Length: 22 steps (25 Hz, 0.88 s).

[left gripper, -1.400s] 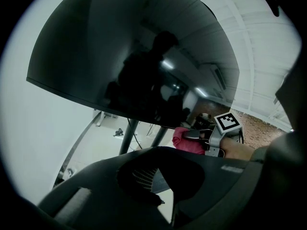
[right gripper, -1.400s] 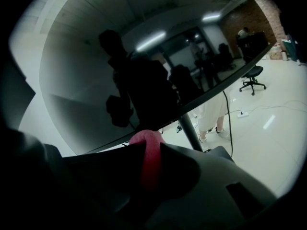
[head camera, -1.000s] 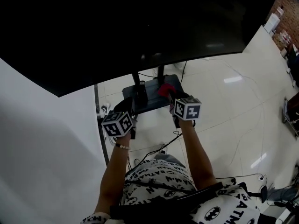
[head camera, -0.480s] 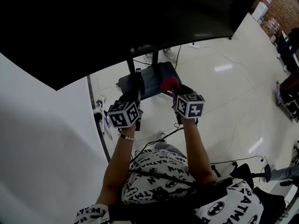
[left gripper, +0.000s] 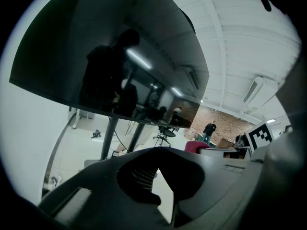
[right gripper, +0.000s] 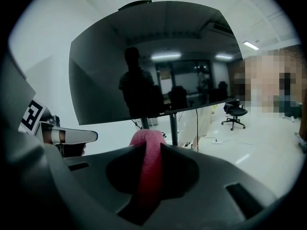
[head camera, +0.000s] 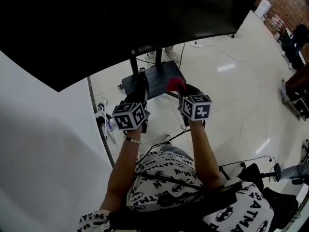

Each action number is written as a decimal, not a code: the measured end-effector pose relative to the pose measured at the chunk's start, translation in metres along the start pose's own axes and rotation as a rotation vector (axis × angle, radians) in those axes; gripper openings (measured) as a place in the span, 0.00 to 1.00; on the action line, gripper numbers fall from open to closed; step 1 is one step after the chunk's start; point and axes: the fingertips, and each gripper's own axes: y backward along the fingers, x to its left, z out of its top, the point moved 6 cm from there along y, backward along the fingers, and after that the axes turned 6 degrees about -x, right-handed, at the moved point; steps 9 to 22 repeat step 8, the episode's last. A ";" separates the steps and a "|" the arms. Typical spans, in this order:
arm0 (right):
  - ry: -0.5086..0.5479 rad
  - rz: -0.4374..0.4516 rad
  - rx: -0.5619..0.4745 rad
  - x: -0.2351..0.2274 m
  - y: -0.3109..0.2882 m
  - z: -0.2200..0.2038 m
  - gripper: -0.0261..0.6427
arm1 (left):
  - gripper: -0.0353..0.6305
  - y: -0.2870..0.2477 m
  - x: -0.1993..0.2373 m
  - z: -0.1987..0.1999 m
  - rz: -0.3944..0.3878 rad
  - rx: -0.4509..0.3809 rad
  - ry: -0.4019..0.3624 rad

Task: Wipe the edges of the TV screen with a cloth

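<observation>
Firmly, the right gripper (right gripper: 149,146) has its jaws clenched on the cloth (right gripper: 147,176). This cloth is pink-red and folded. It runs as a narrow band in the middle between the two jaws, and its rounded top comes out a little above the tips. In the head view the cloth (head camera: 174,84) is at the front of the right gripper (head camera: 177,91). It is below the lower edge of the TV screen (head camera: 120,18) and apart from it, with the dark foot of the stand (head camera: 154,79) behind it on the floor (head camera: 231,81).

The left gripper (left gripper: 160,150) has its jaws closed together at the tips, and nothing is between them. Only a small gap under the tips shows the floor. In the head view the left gripper (head camera: 141,81) is just beside the right one, at about the same height, and it points toward the posts of the stand.

Both grippers face the TV screen (right gripper: 158,56), which is black and shows the dark reflection of a person. From the left gripper view the TV screen (left gripper: 110,47) is seen from below and from the side. A white wall (head camera: 43,153) is on the left. An office chair (right gripper: 235,114) stands well apart on the right.
</observation>
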 end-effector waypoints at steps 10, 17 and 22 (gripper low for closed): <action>0.017 0.004 -0.004 0.015 -0.003 0.008 0.14 | 0.05 0.006 0.012 0.002 0.007 0.001 0.037; 0.017 0.004 -0.004 0.015 -0.003 0.008 0.14 | 0.05 0.006 0.012 0.002 0.007 0.001 0.037; 0.017 0.004 -0.004 0.015 -0.003 0.008 0.14 | 0.05 0.006 0.012 0.002 0.007 0.001 0.037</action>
